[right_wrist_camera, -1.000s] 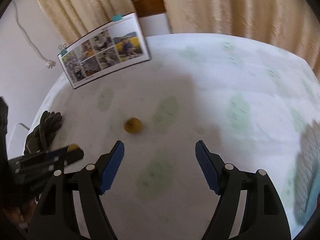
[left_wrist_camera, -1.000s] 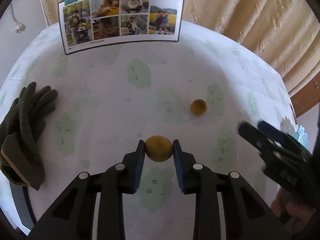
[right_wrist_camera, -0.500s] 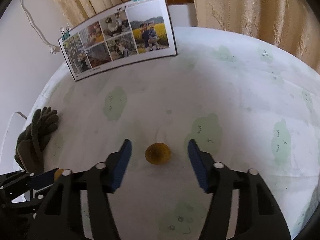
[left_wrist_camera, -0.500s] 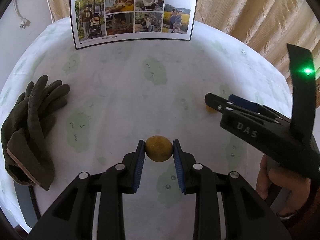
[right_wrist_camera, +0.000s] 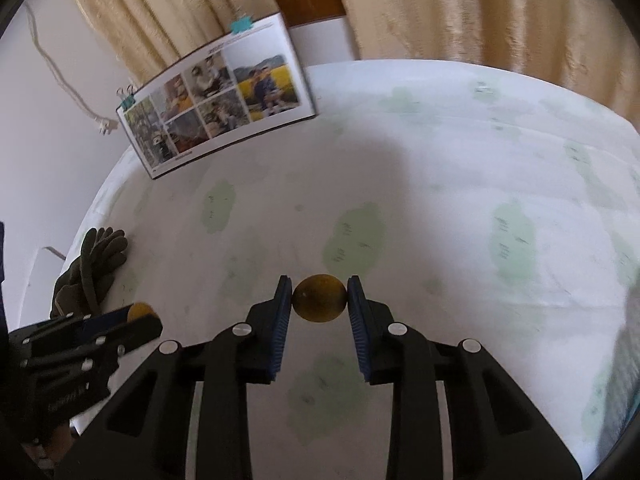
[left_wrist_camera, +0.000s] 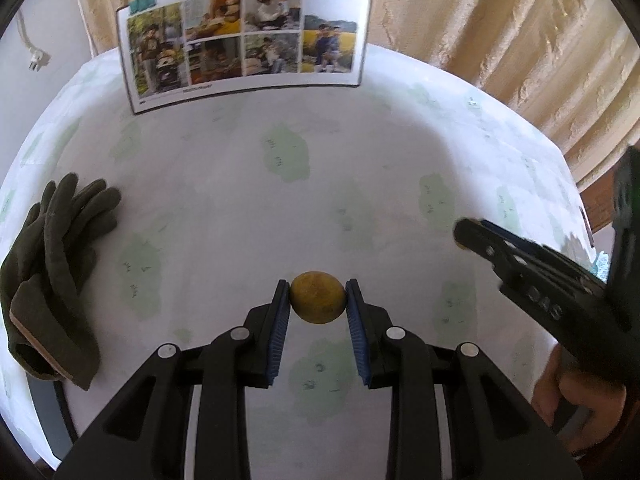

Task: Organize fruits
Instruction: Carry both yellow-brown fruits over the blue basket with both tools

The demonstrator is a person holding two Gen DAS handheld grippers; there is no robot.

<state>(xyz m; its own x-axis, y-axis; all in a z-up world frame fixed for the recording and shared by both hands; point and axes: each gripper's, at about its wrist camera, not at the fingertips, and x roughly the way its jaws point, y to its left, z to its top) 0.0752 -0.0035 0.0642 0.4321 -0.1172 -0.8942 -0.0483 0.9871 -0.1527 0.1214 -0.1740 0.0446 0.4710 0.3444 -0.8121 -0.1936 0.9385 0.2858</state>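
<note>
Jaws of each gripper pinch a yellow fruit (left_wrist_camera: 317,297) (right_wrist_camera: 319,298), seemingly off the cloth.

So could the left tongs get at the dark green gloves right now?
Probably not as things stand: the left tongs are shut on a round yellow-brown fruit. The dark green gloves lie uncovered at the white table's left edge, nothing between.

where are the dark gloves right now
The dark gloves lie piled at the table's left edge in both wrist views, left of the left hand-held gripper.
</note>
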